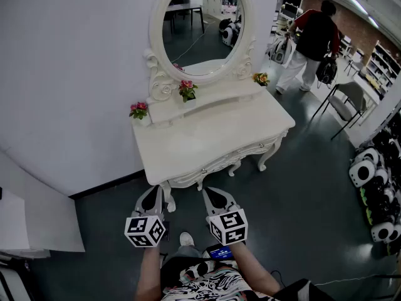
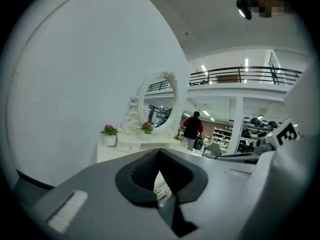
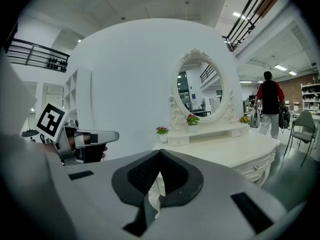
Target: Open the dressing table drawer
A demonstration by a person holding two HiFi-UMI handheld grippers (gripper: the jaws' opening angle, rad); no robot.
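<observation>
A white dressing table [image 1: 207, 133] with an oval mirror [image 1: 202, 24] stands against the wall. Its closed drawer front [image 1: 219, 163], with small knobs, faces me. In the head view both grippers hover just in front of the table's near edge, clear of it. The left gripper [image 1: 151, 193] sits near the table's front left leg, and the right gripper [image 1: 216, 193] is below the drawer's left knob. The left gripper [image 2: 159, 151] has its jaws together with nothing held. The right gripper [image 3: 160, 151] is likewise shut and empty, with the drawer [image 3: 257, 165] off to its right.
Three small flower pots [image 1: 138, 110] [image 1: 187, 89] [image 1: 261, 78] stand on the table's raised shelf. A person [image 1: 313, 36] carrying bags walks away at the back right, near a grey chair [image 1: 348, 102]. White machines [image 1: 376, 193] line the right side, and a white panel [image 1: 31, 218] stands at the left.
</observation>
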